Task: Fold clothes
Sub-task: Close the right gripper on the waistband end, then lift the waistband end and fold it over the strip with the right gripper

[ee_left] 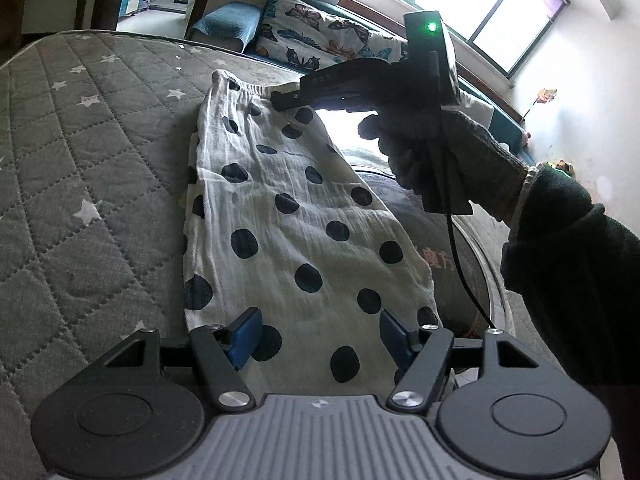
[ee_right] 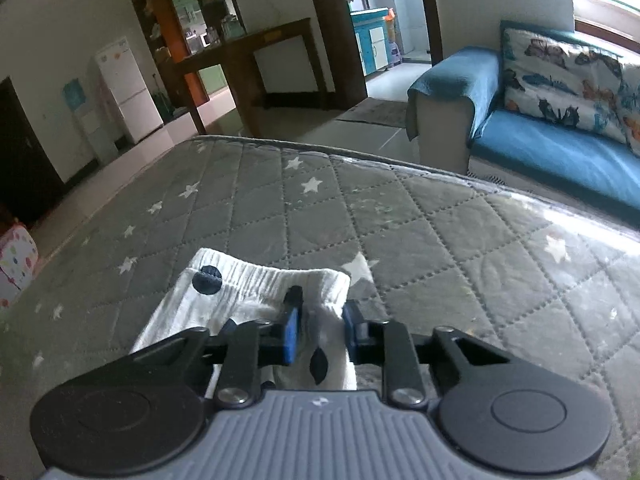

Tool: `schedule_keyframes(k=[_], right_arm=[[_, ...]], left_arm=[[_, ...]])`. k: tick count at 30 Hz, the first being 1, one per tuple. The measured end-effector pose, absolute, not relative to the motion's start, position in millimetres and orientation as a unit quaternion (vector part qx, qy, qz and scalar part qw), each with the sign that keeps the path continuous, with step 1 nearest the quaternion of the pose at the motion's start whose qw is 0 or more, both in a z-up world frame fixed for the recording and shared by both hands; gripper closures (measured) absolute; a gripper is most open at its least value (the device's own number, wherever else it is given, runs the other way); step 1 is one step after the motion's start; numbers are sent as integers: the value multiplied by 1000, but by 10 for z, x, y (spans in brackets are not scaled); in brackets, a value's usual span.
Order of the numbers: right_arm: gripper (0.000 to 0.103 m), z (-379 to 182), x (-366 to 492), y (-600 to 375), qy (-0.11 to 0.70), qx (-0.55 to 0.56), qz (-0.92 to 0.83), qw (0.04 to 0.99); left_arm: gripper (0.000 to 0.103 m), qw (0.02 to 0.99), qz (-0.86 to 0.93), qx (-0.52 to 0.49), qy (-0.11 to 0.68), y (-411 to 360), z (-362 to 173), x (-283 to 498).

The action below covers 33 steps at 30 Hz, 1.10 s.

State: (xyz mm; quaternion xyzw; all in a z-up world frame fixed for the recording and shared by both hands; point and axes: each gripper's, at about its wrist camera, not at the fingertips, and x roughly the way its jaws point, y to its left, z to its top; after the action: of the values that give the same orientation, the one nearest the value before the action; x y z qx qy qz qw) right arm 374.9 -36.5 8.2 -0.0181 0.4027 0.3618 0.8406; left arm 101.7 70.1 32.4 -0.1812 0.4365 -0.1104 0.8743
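Note:
White trousers with dark polka dots (ee_left: pixel 288 216) lie stretched on the grey quilted star-pattern mattress (ee_left: pixel 80 168). My left gripper (ee_left: pixel 320 336) is open, its blue pads on either side of the near end of the garment, just above it. My right gripper (ee_left: pixel 286 100), held in a gloved hand, pinches the elastic waistband at the far end. In the right wrist view the right gripper (ee_right: pixel 320 328) is shut on a fold of the waistband (ee_right: pixel 256 280), with white cloth bunched between the blue pads.
A blue sofa (ee_right: pixel 560 152) with a butterfly-print cushion (ee_left: pixel 320 36) stands beyond the mattress edge. A round appliance (ee_left: pixel 460 264) lies under the garment's right side. A wooden desk (ee_right: pixel 256 60) and a white fridge (ee_right: pixel 128 88) stand further off.

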Motion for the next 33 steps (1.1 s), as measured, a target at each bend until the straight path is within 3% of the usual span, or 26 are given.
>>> schedule_keyframes(k=[5,22,33], right_arm=[[92,154,3735,-471,406,22,372,834],[93,772,3125,-733,361,25,433,825],[93,1216,2263,-1007,333,2,485,809]], left_arm=[[35,876,-110,-178,434,699,355,996],[35,866,-140,-172,447,655,367,655],[35,873,-145,-180,429,726,372,519]])
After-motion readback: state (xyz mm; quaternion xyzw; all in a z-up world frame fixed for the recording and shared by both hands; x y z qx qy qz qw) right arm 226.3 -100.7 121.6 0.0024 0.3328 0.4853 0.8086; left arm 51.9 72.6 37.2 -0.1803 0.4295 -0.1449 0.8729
